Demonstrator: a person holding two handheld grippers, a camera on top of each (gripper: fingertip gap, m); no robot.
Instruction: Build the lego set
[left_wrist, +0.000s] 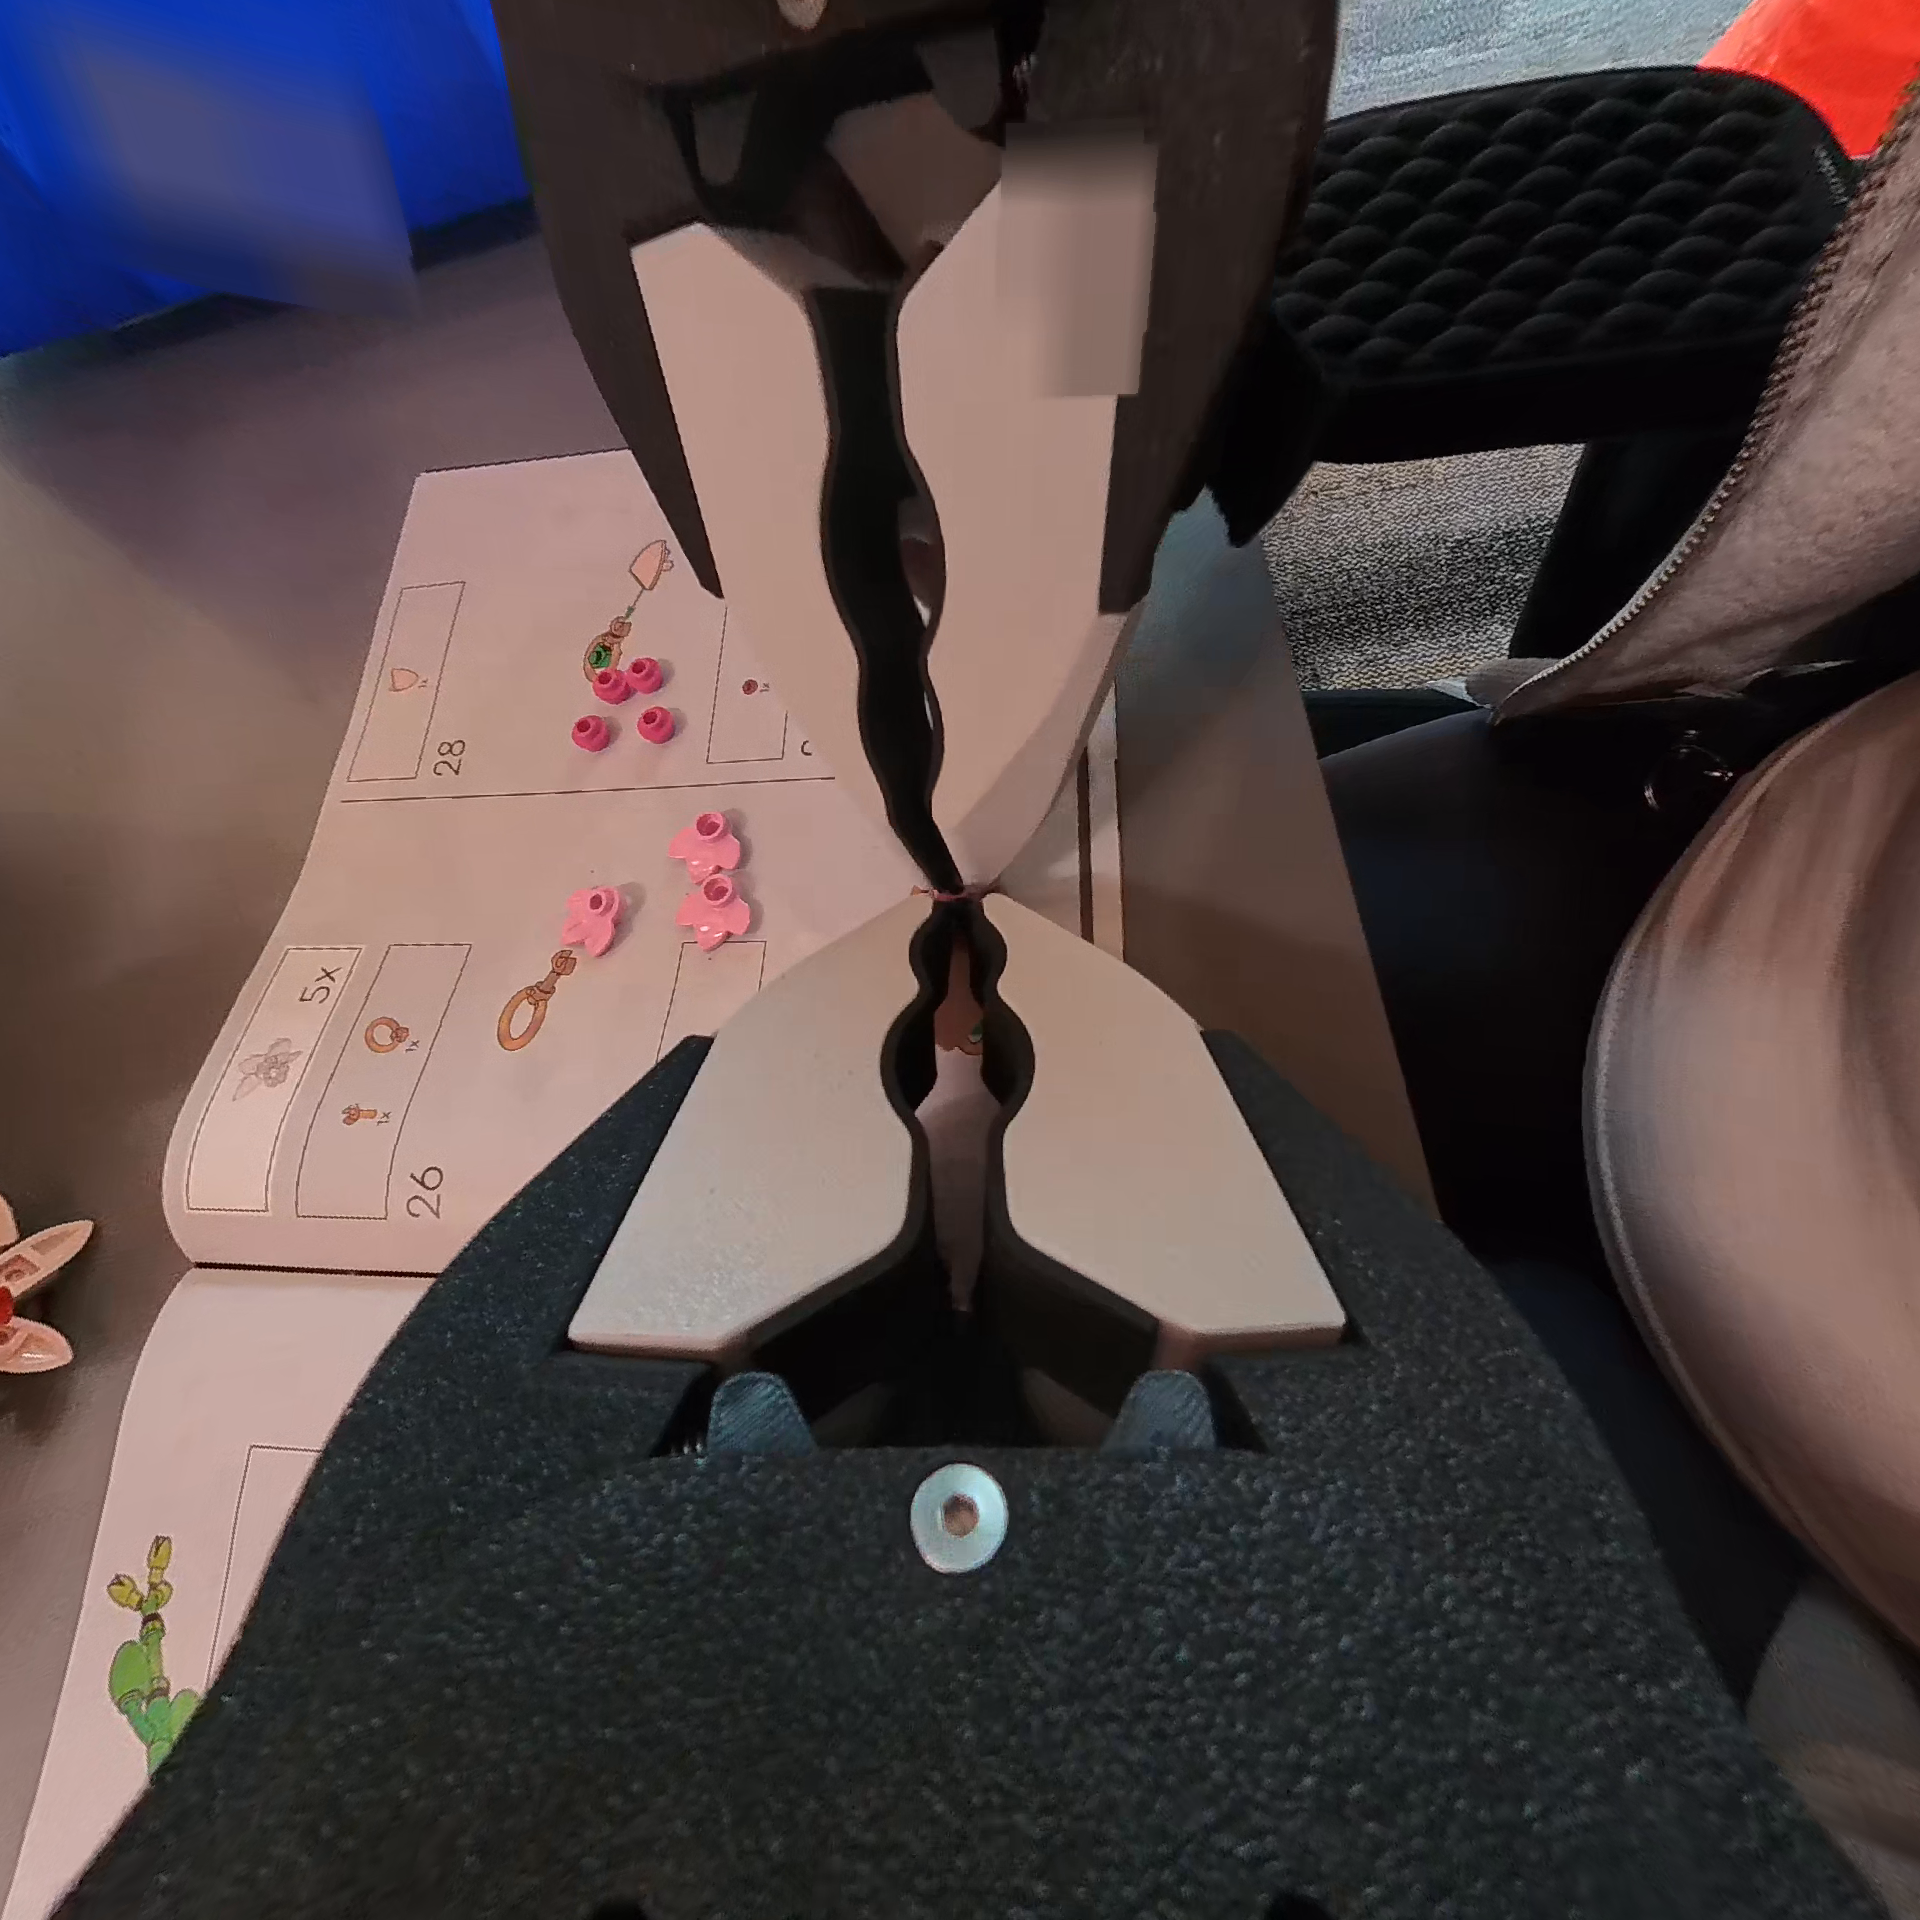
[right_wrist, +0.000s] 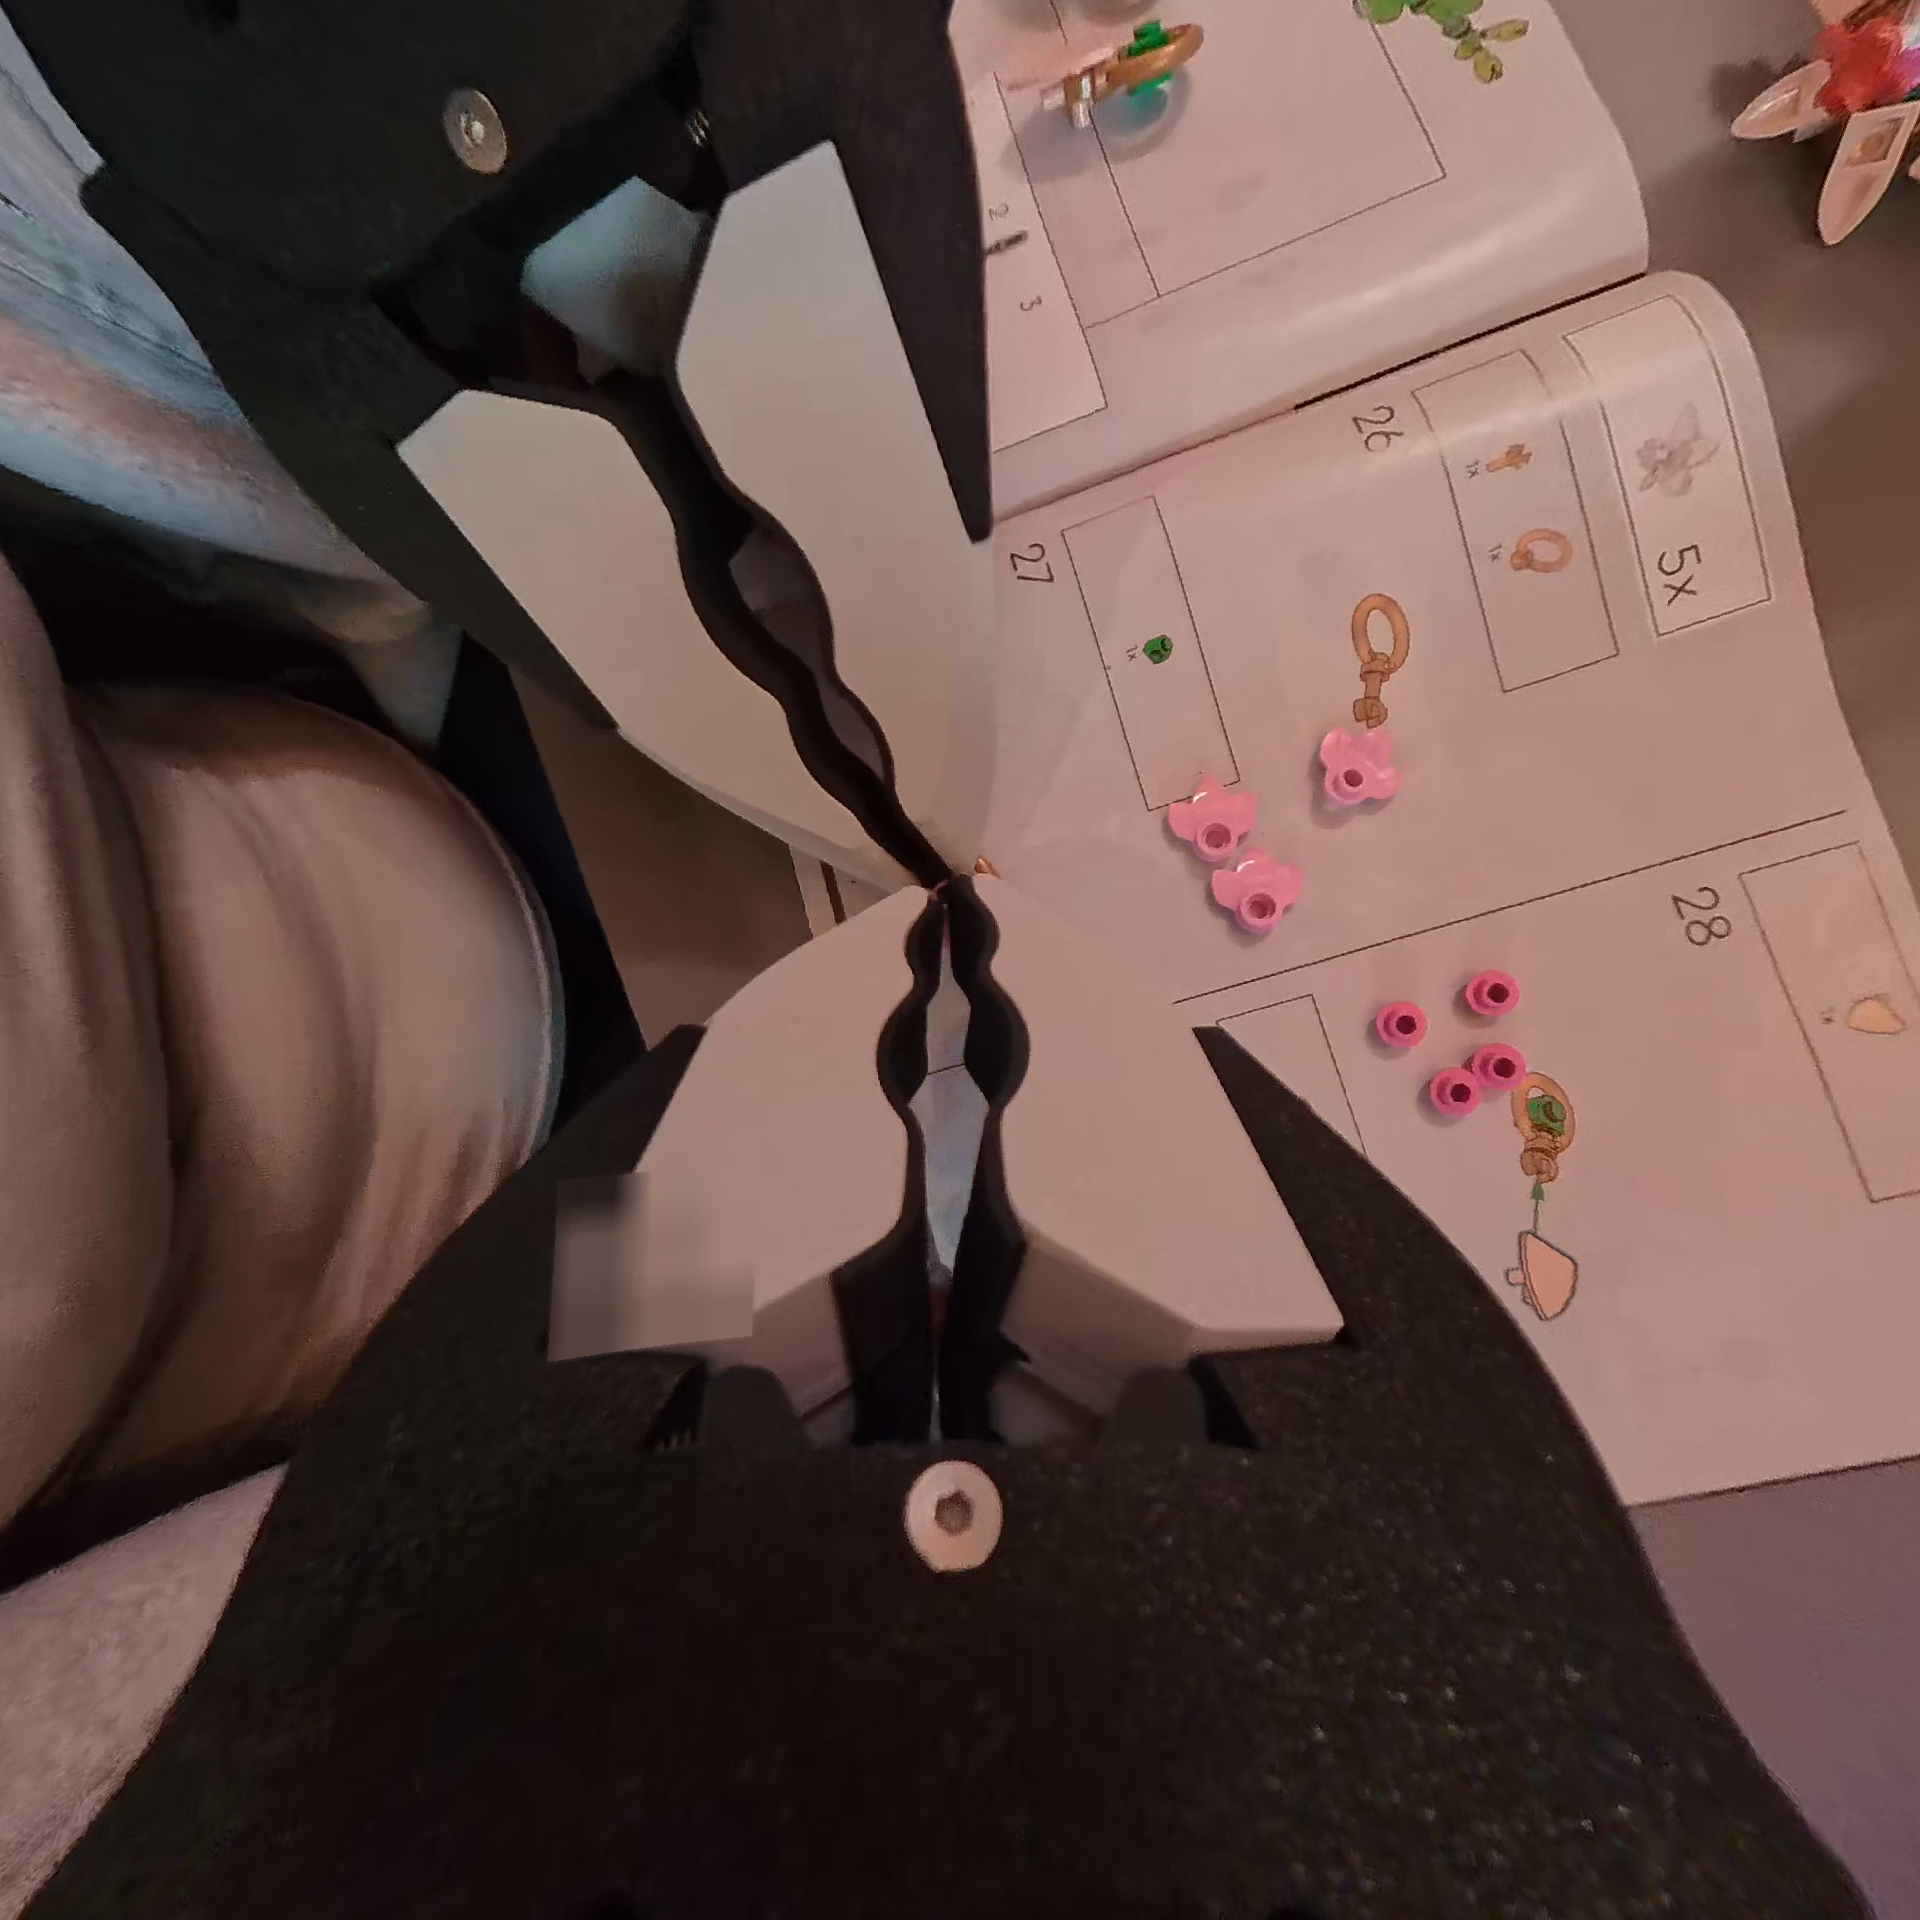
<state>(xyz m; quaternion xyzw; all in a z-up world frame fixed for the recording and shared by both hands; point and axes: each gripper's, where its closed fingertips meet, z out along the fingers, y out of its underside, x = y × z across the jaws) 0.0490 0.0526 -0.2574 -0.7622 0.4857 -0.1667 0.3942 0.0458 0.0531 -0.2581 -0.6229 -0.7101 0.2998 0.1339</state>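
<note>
Small piece (left_wrist: 951, 891), a thin pink sliver with a glint of gold at either side, sits at centre frame in both wrist views, above the near edge of the open instruction booklet (left_wrist: 499, 852). My left tongs (left_wrist: 951, 914) rise from the bottom of the left wrist view with the fingertips drawn together on the sliver. My right tongs (right_wrist: 940, 904) are likewise closed at the tips and meet the left pair point to point on that same piece. I cannot tell which pair bears more of the grip.

On the booklet page, centre left in the left wrist view, lie three light pink petal pieces (left_wrist: 707, 842) and, above them, four darker pink round studs (left_wrist: 623, 686). The grey tabletop (left_wrist: 156, 623) fills the left of the frame. A cream petalled model (left_wrist: 42, 1257) shows at its lower left edge, and a black chair (left_wrist: 1558, 260) at upper right.
</note>
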